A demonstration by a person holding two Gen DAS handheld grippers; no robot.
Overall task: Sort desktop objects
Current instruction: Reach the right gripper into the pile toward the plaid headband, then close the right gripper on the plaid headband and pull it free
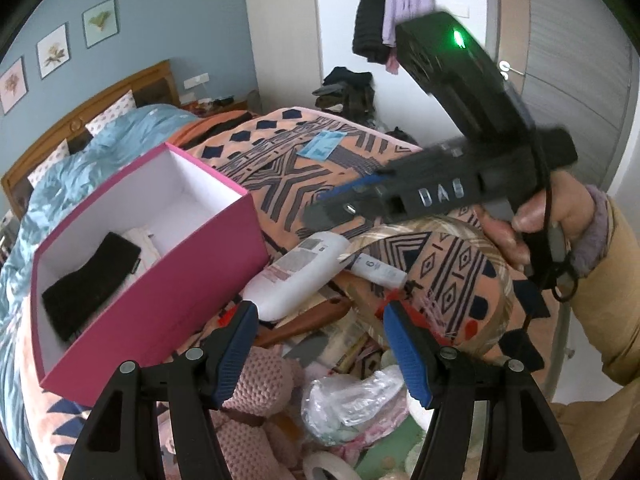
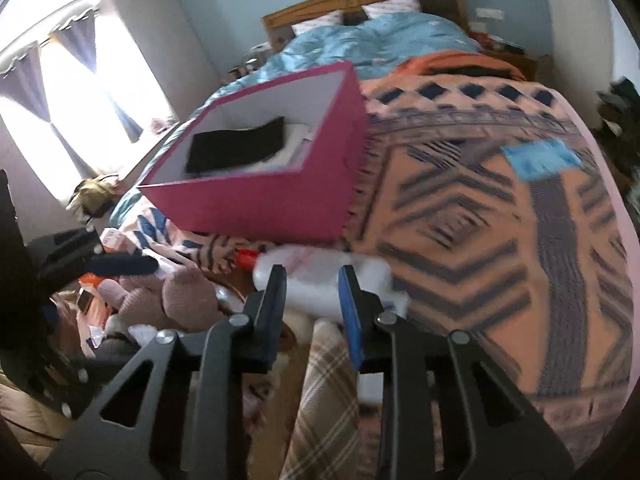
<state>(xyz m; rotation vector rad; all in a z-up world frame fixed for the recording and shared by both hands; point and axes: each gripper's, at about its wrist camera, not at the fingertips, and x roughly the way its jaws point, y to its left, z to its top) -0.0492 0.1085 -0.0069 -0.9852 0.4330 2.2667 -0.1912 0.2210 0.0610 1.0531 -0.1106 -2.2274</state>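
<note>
**White bottle between narrowed jaws, pink box beyond**

The bed [image 2: 500,220] is filling both views, its patterned blanket blurring in the right wrist view. The pink box [image 1: 160,264] is sitting at centre left, a black cloth [image 1: 92,280] lying inside; its far corner is hidden. The white bottle [image 2: 320,280] is lying at lower centre, long axis running left to right, cap end unclear. The right hand-held gripper [image 2: 312,300] is straddling it with jaws narrowed; contact is hard to judge. The left hand-held gripper [image 1: 320,344] is hanging agape, empty, over a pink knitted toy [image 1: 256,400].
</note>
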